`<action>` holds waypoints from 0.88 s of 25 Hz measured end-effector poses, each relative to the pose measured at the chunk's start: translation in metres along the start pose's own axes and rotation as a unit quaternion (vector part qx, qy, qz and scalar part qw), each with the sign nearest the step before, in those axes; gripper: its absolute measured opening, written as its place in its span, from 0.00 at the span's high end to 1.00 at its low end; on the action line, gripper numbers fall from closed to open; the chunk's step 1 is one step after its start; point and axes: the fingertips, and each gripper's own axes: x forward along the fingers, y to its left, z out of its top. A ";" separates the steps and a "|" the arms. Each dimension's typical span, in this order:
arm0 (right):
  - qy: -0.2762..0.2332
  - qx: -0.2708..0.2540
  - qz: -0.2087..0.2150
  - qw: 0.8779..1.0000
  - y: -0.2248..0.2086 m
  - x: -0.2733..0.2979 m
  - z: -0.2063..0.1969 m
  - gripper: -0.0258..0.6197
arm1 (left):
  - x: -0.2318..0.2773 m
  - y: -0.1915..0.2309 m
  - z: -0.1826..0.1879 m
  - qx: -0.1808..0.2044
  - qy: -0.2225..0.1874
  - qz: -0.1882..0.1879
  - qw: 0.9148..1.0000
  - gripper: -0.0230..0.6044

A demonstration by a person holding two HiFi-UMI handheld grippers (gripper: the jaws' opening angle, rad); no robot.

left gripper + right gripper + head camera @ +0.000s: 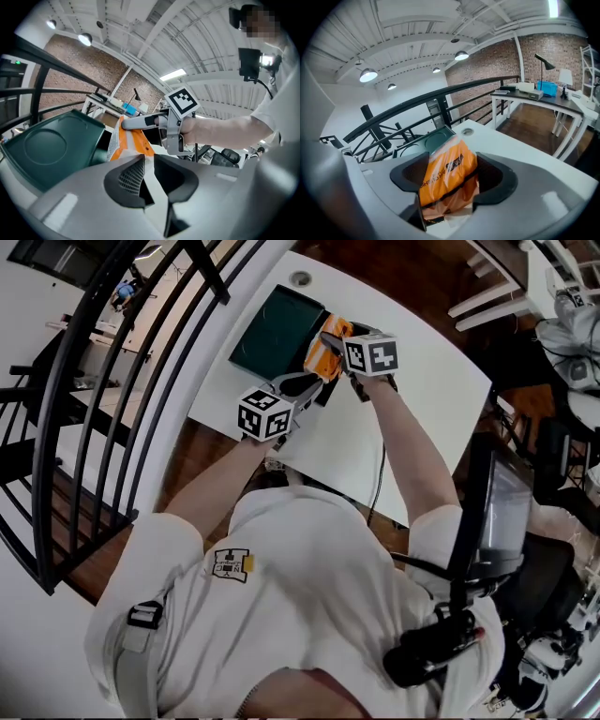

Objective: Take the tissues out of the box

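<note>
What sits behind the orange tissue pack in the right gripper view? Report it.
Behind the orange tissue pack, gripped by the right gripper, a dark green box lies on the white table. The pack covers the box's near part, so its inside cannot be seen.

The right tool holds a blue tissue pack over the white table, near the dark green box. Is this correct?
No, the tissue pack is orange, not blue; the right gripper view shows it in the right tool. The rest holds.
</note>
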 end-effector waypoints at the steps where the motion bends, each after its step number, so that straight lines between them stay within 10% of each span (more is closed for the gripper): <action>1: -0.012 0.003 0.000 1.000 -0.001 -0.007 0.006 0.49 | -0.001 -0.005 0.006 0.009 -0.004 -0.005 1.000 0.89; 11: -0.047 0.030 -0.080 0.995 -0.056 -0.153 -0.037 0.49 | 0.039 -0.139 -0.006 0.062 0.022 -0.171 0.983 0.89; 22: 0.213 -0.004 -0.167 0.963 -0.124 -0.204 -0.239 0.49 | 0.120 -0.261 -0.136 -0.056 0.143 -0.306 0.940 0.89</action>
